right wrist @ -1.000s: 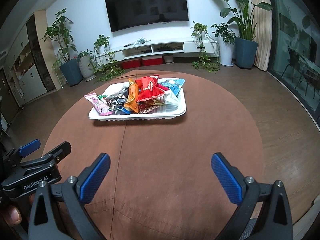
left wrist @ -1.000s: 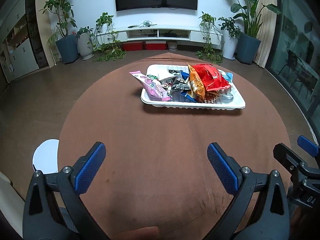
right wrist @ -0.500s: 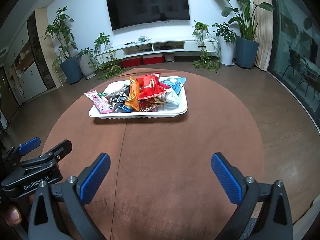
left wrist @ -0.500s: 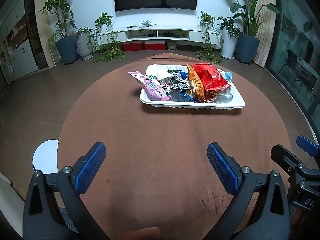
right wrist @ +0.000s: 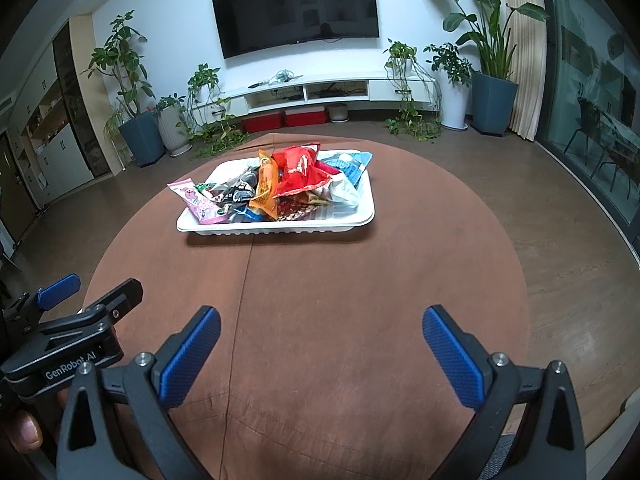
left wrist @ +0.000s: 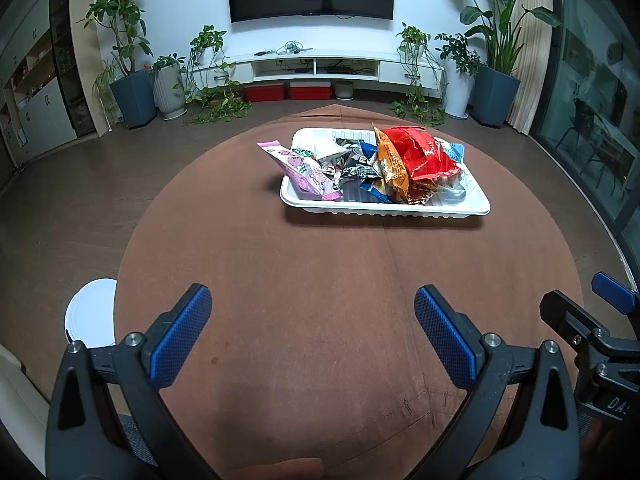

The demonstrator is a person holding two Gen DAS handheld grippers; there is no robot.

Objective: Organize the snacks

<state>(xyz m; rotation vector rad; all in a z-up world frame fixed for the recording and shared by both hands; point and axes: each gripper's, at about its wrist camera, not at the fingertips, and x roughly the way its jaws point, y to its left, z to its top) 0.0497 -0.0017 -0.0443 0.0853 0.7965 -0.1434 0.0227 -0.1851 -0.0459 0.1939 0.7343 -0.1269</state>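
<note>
Snacks (left wrist: 372, 170) are all piled in your white tray (left wrist: 384, 210), which sits on the brown round table (left wrist: 320, 272) at about 12 o'clock from both grippers, well apart from them. Red bag (right wrist: 298, 174) is on top of the heap, orange bag (right wrist: 265, 192) leaning right beside it, and the pink packet (right wrist: 198, 202) pokes out over the tray's rim at 9 o'clock. Your left gripper (left wrist: 312, 332) has its blue pads spread wide with nothing between them, hanging over bare tablecloth. Same deal with your right gripper (right wrist: 320, 344): fingers far apart, holding nothing.
</note>
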